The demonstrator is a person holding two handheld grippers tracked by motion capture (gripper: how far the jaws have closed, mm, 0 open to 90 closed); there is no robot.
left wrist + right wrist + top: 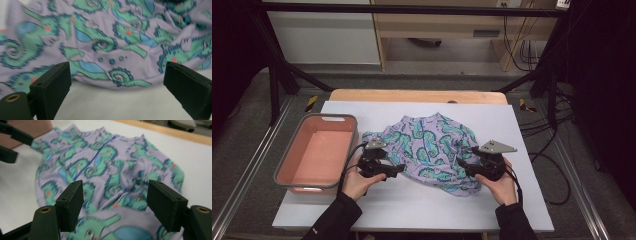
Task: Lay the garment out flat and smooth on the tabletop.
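A patterned shirt [429,150] lies crumpled at the middle of the white mat [532,210], its long axis running roughly from 10 o'clock to 4 o'clock in the high view. What looks like the collar points toward 12 o'clock, though the folds make that hard to confirm. A pink bin [292,170] sits at 9 o'clock from the shirt, apart from it.

The left gripper [399,169] sits at the shirt's 8 o'clock edge, jaws wide apart with the hem just beyond them and nothing pinched. The right gripper [463,167] sits at the 4 o'clock edge, jaws parted over the cloth, not clamping it.
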